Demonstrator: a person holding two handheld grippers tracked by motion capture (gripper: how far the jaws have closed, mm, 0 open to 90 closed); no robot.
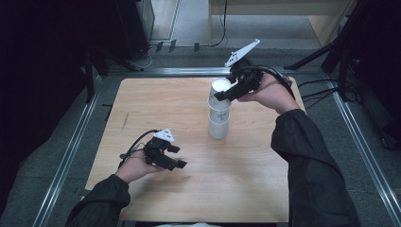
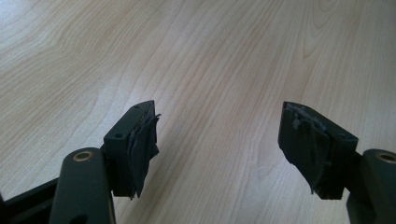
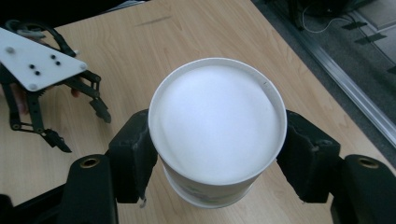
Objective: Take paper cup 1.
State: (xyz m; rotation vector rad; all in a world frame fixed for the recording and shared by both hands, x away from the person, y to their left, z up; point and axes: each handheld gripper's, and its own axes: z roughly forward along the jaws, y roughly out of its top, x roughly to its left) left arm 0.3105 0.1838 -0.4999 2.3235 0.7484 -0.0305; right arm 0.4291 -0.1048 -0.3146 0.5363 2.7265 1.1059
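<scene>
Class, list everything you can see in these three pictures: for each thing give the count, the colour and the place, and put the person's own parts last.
paper cups: a stack, count unclear, white with a faint green print, upright at the table's middle, toward the far edge; the top one sits between the right jaws
table: one, light wood grain, centre of the high view
floor rails: two, silver, along the left and right sides of the table
cables: several, black, on the grey floor to the right
left hand-held gripper: one, black, low over the table's near left, jaws apart, nothing between them
right hand-held gripper: one, black, clamped on the top cup
sleeves: two, black, entering from the bottom edge
</scene>
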